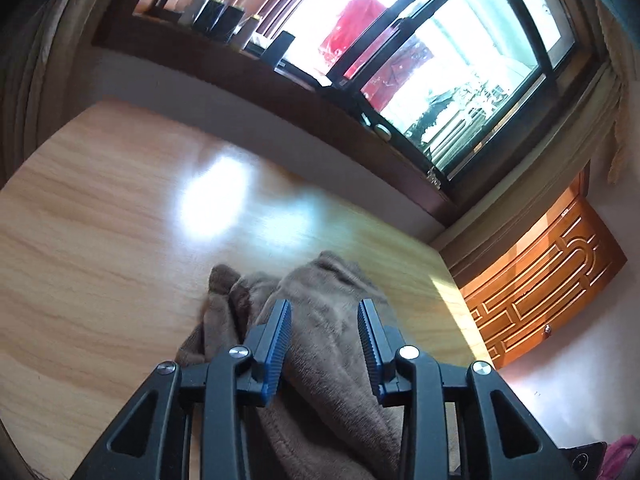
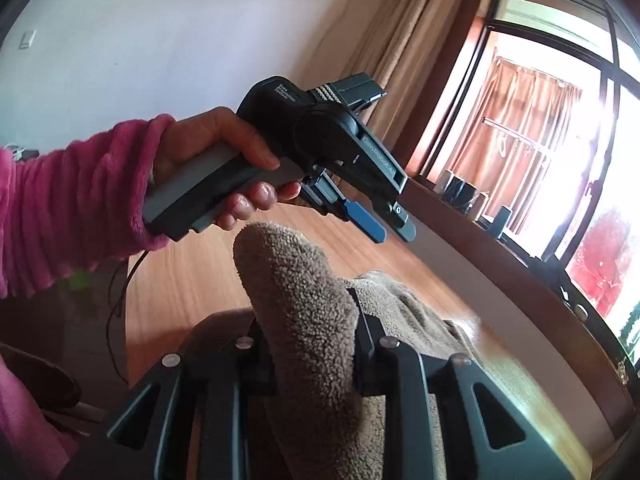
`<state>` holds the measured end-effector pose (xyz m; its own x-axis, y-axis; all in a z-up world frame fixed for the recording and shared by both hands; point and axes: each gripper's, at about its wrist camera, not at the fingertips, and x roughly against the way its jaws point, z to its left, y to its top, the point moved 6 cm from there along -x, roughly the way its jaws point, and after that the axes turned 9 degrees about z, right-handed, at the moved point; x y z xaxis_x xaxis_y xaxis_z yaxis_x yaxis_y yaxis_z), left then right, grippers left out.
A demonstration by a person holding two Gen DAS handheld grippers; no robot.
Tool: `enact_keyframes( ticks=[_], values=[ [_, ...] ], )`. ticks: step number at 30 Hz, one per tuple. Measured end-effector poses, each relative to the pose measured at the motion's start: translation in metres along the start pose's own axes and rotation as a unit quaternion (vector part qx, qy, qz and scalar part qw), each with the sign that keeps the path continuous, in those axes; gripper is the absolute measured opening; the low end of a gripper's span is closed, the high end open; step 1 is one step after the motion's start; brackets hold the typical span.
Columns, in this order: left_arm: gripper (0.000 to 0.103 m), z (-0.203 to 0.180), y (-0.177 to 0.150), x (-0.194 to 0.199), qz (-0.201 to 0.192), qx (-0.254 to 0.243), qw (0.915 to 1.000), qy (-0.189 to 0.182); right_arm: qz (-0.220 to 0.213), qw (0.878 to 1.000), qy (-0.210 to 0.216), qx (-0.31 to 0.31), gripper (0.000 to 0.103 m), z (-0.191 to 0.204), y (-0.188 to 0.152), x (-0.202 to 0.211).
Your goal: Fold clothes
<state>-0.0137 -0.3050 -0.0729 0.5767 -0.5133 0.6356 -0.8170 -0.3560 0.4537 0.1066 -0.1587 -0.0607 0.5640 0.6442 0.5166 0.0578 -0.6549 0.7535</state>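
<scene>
A brown fleece garment (image 1: pixel 328 320) lies bunched on the wooden table (image 1: pixel 100 240). My left gripper (image 1: pixel 324 312) is open, its blue pads (image 1: pixel 280 340) either side of a raised fold without pinching it. In the right wrist view the same gripper (image 2: pixel 390 228) hangs above the table in a hand with a pink sleeve. My right gripper (image 2: pixel 312 320) is shut on a thick fold of the garment (image 2: pixel 300 300), which sticks up between its fingers and hides the tips.
A dark wooden window sill (image 1: pixel 256 52) with small boxes runs behind the table, under a large window (image 1: pixel 460 80). An orange carved door (image 1: pixel 552 276) stands to the right. A cable (image 2: pixel 120 288) hangs off the table's left edge.
</scene>
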Motion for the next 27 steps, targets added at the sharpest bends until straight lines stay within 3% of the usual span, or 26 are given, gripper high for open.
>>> enact_keyframes(
  ticks=[2, 4, 6, 9, 15, 19, 23, 24, 25, 26, 27],
  values=[
    [0.037, 0.018, -0.012, -0.011, 0.031, 0.022, 0.9992, 0.008, 0.003, 1.0, 0.008, 0.015, 0.028, 0.014, -0.001, -0.005],
    [0.054, 0.029, -0.021, -0.02, 0.049, 0.037, 0.9981, 0.009, 0.006, 1.0, 0.014, 0.022, 0.028, 0.024, -0.001, -0.007],
    [0.067, 0.032, -0.022, -0.024, 0.056, 0.057, 0.9965, -0.023, 0.006, 1.0, 0.011, 0.017, 0.028, 0.021, -0.003, -0.006],
    [0.079, 0.029, -0.018, -0.029, 0.063, 0.079, 0.9919, -0.077, 0.008, 1.0, 0.01, 0.017, 0.028, 0.021, -0.005, -0.003],
    [0.08, 0.023, -0.025, -0.058, 0.128, 0.094, 0.9842, -0.079, 0.004, 1.0, 0.009, 0.011, 0.028, 0.013, -0.007, -0.004],
    [0.08, 0.016, -0.02, -0.058, 0.116, 0.097, 0.9838, -0.096, 0.001, 1.0, 0.015, 0.002, 0.028, 0.013, -0.01, 0.001],
    [0.079, 0.003, -0.007, -0.064, 0.095, 0.071, 0.9883, -0.096, 0.002, 1.0, 0.019, 0.003, 0.028, 0.015, -0.011, 0.002],
    [0.075, 0.001, -0.004, -0.068, 0.091, 0.065, 0.99, -0.086, 0.003, 1.0, 0.018, 0.004, 0.028, 0.015, -0.011, 0.002],
    [0.046, 0.001, -0.002, -0.074, 0.091, 0.059, 0.9912, -0.076, 0.003, 1.0, 0.016, 0.004, 0.028, 0.015, -0.011, 0.001],
    [0.025, 0.001, -0.001, -0.08, 0.097, 0.056, 0.9916, -0.065, 0.004, 1.0, 0.013, 0.003, 0.028, 0.015, -0.011, 0.001],
    [0.021, 0.001, -0.001, -0.085, 0.099, 0.061, 0.9913, -0.062, 0.005, 1.0, 0.009, 0.0, 0.028, 0.013, -0.011, 0.0]
  ],
)
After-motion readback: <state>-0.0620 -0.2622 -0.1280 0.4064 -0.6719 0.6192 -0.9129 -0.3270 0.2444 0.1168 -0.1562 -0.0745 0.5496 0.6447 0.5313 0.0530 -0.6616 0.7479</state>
